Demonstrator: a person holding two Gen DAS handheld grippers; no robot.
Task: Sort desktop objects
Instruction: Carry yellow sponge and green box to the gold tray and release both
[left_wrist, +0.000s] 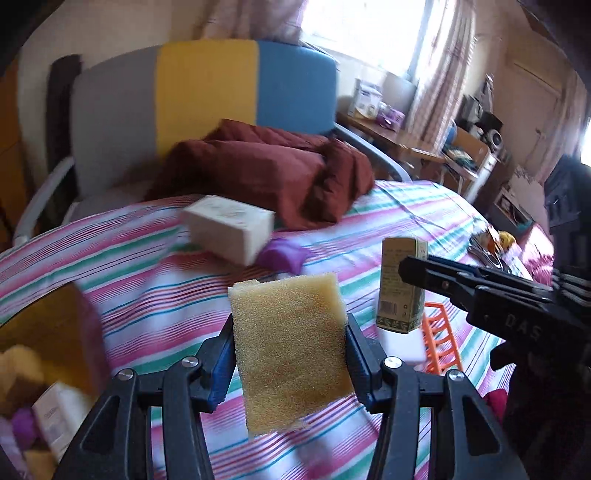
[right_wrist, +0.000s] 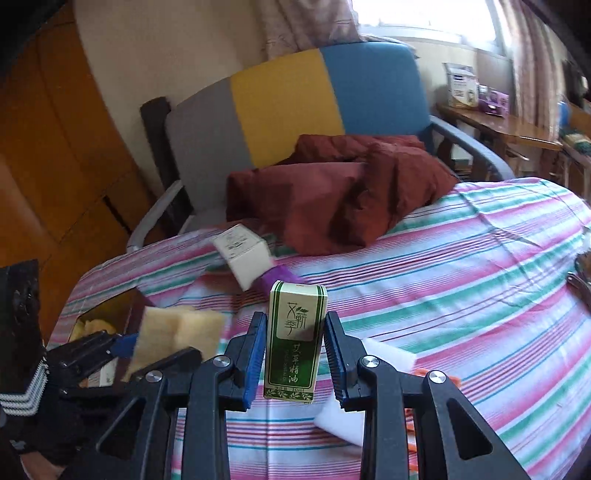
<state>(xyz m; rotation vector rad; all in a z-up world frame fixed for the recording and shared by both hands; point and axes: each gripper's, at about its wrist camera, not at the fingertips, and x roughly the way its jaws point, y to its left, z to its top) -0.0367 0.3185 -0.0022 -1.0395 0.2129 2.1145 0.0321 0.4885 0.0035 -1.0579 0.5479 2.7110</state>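
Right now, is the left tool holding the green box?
No, the left tool grips a yellow sponge; the green box sits between the right tool's pads.

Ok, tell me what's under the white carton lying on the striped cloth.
A purple object pokes out from beneath the white carton, on the striped cloth. Its shape and anything else underneath are hidden by the carton.

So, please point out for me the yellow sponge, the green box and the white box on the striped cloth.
Yellow sponge (left_wrist: 291, 354), left wrist view, middle of its porous face.
Green box (right_wrist: 295, 339), right wrist view, middle of its printed front.
White box (left_wrist: 229, 229), left wrist view, its near side face.
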